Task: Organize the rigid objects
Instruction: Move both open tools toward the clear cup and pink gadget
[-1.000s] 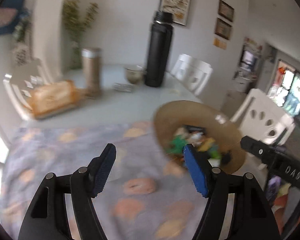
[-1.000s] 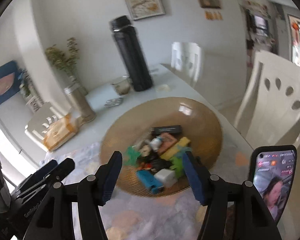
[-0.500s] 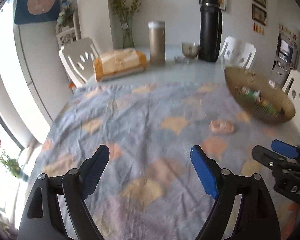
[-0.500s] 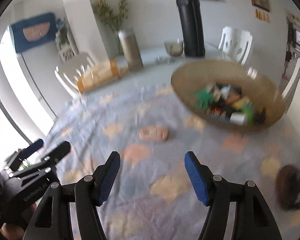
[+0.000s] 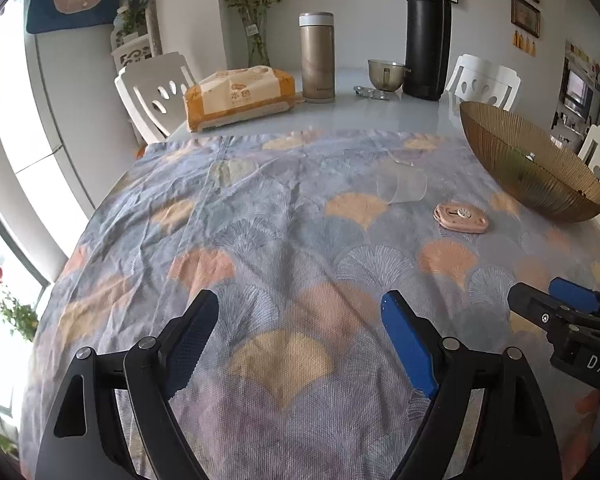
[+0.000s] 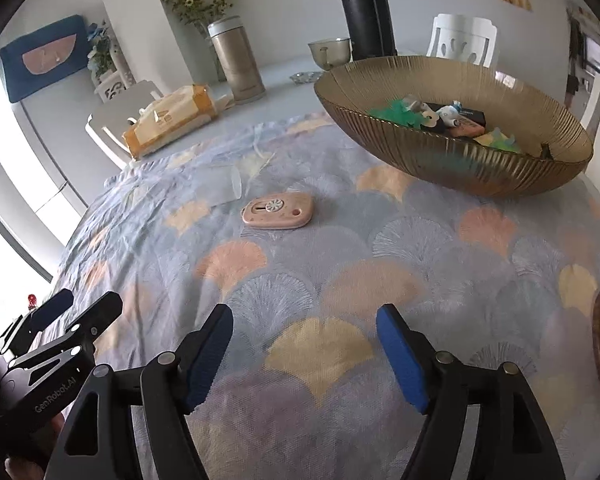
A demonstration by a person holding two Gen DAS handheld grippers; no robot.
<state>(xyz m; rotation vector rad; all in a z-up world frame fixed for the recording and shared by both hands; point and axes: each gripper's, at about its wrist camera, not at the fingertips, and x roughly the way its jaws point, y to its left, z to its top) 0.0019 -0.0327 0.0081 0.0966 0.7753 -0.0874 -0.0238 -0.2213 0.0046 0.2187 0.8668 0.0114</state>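
Bowl [image 6: 460, 168]: holds a mixed pile of small toys [image 6: 440, 116]. Clear cup [image 5: 402, 186]: lies on its side beside the pink case [image 6: 278, 210], in front of the bowl; apparently empty. Left gripper [image 5: 300, 336] and right gripper [image 6: 304, 350]: fingers wide, holding nothing. Approach the case low and straddle its narrow sides.

"本色" on the tissue pack [image 5: 240, 98]; "GenRobot.AI" on the left hand-held gripper [image 6: 66, 322], "DAS" on the right [image 5: 562, 306]

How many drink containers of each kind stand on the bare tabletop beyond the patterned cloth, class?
Black flask: 1
Gold tumbler with white lid: 1
Small metal cup: 1
Total: 3
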